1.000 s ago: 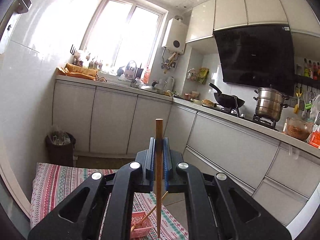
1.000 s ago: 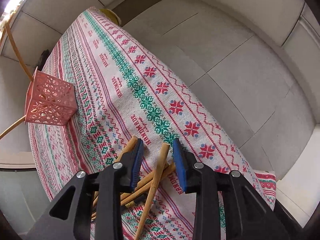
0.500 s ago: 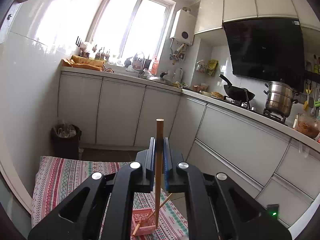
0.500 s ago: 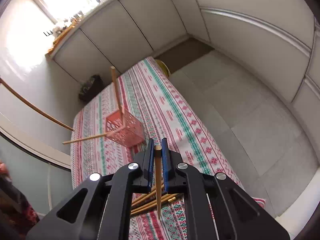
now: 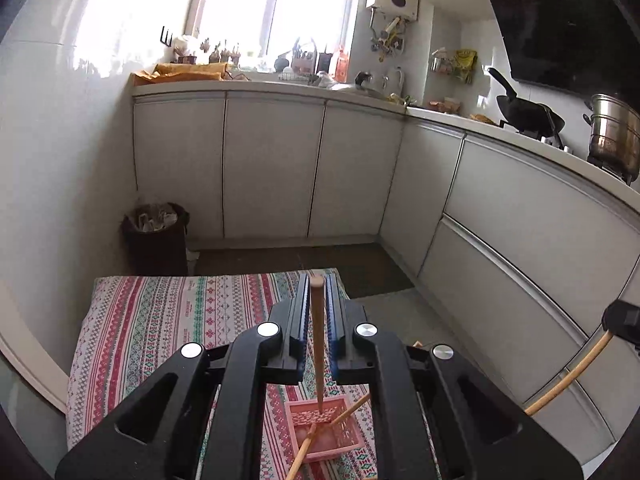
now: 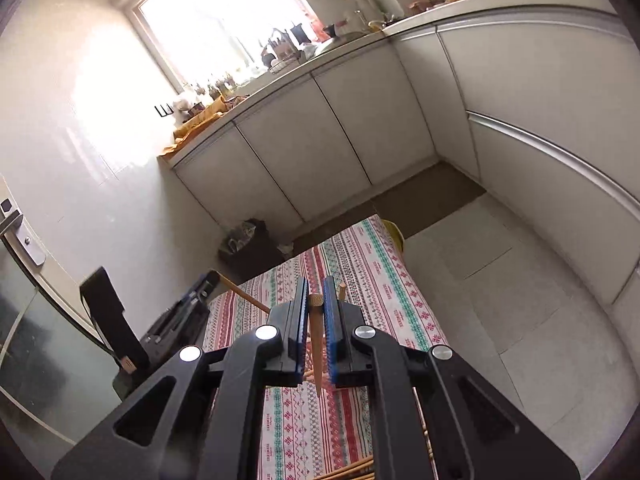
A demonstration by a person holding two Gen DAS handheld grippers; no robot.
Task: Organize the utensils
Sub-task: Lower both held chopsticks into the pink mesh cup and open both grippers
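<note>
The left tongs (image 5: 318, 296) pinch a wooden chopstick (image 5: 319, 344) upright, its lower tip inside the pink basket (image 5: 344, 438) on the patterned cloth (image 5: 160, 320). The right tongs (image 6: 316, 300) pinch another chopstick (image 6: 316, 344) above the cloth.

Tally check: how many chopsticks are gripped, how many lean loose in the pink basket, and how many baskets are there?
Gripped chopsticks: 2, left chopstick in left gripper, right chopstick in right gripper
Leaning chopstick in basket: 1
Pink basket: 1
Total: 4; the loose chopsticks on the cloth are mostly hidden and uncounted.
</note>
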